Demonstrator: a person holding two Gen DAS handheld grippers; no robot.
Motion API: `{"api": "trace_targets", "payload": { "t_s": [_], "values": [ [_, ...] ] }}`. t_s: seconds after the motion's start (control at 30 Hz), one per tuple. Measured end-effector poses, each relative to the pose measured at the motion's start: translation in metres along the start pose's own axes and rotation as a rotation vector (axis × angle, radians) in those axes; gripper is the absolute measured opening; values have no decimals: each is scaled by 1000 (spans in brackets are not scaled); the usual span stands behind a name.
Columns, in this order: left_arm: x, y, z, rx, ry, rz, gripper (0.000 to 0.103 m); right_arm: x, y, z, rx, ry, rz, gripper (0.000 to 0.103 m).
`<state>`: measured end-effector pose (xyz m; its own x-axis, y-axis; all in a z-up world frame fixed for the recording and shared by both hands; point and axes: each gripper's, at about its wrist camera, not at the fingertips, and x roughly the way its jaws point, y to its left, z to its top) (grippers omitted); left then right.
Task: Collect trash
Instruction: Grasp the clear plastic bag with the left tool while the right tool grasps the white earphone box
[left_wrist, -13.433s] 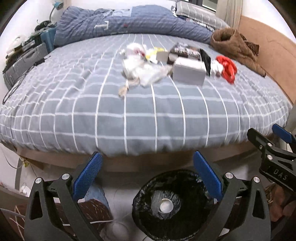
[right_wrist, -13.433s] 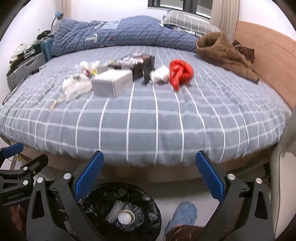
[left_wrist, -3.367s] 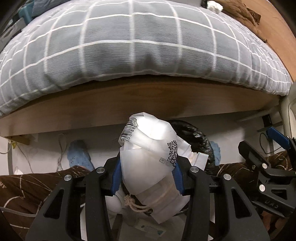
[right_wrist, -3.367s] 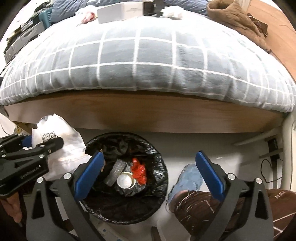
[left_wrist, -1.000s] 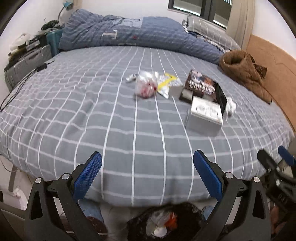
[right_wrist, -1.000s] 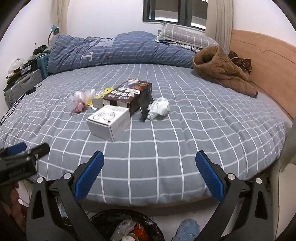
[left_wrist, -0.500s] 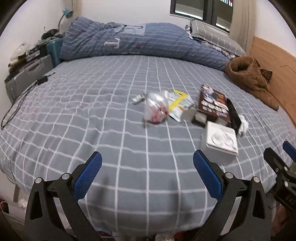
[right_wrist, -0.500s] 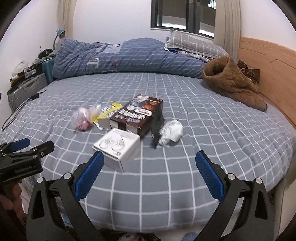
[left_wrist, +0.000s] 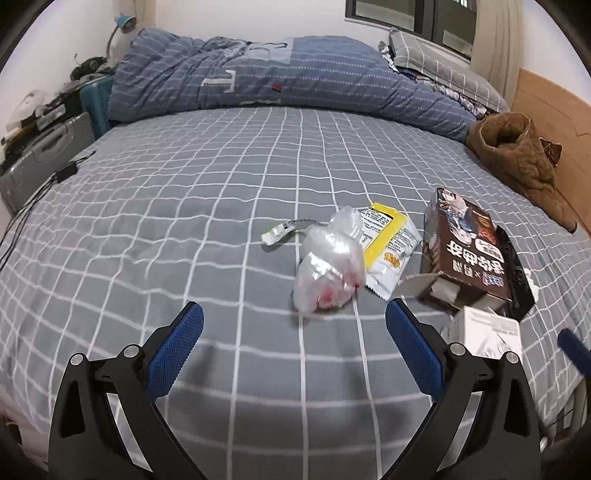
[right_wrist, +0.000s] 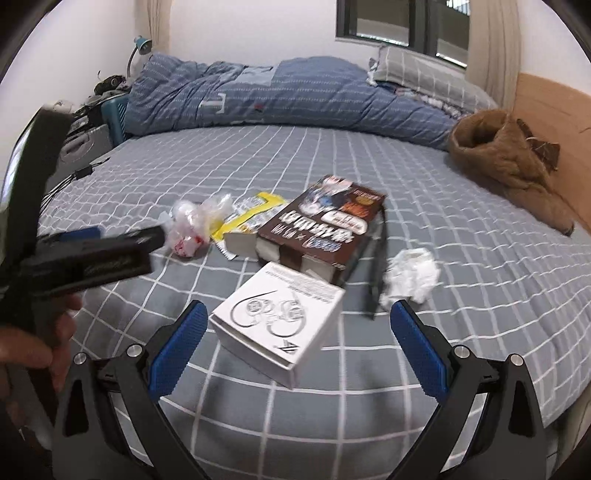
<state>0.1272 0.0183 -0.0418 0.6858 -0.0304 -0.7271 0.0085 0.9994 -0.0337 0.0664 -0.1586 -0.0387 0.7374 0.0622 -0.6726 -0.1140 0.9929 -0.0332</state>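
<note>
Both tools hang over the near edge of the bed (left_wrist: 155, 206) with nothing in them. The left gripper (left_wrist: 291, 328) has its fingers spread wide and lines up on the clear plastic bag (left_wrist: 328, 266), which lies just ahead beside the yellow wrapper (left_wrist: 388, 240). The bag looks feather-light, soft and slick (it will probably crumple rather than resist), so a pinch across its bunched middle seems safest. Its long axis runs away from the camera, twisted neck pointing to the far side.

The right gripper (right_wrist: 293, 332), fingers equally wide apart, faces the white box (right_wrist: 280, 325). That box looks stiff and light; it sits cornerwise, long side slanting toward the brown box (right_wrist: 321, 229), so gripping across its short sides should hold.
</note>
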Motion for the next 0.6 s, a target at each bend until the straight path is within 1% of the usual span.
{"api": "trace_targets", "payload": {
  "t_s": [0.13,0.3,0.37,0.5,0.6],
  "values": [
    [25,-1,6,8,27,9,96,18,3,-1,11,31,3,95],
    [42,-3,12,0,38,0,94,32,7,-2,27,49,6,95],
    [49,-4,14,-1,44,-6,90,35,10,-2,33,52,6,95],
    [56,-6,16,3,43,-9,86,38,19,-3,35,59,19,95],
    [59,-6,19,5,43,-15,80,39,23,-2,22,54,4,95]
  ]
}}
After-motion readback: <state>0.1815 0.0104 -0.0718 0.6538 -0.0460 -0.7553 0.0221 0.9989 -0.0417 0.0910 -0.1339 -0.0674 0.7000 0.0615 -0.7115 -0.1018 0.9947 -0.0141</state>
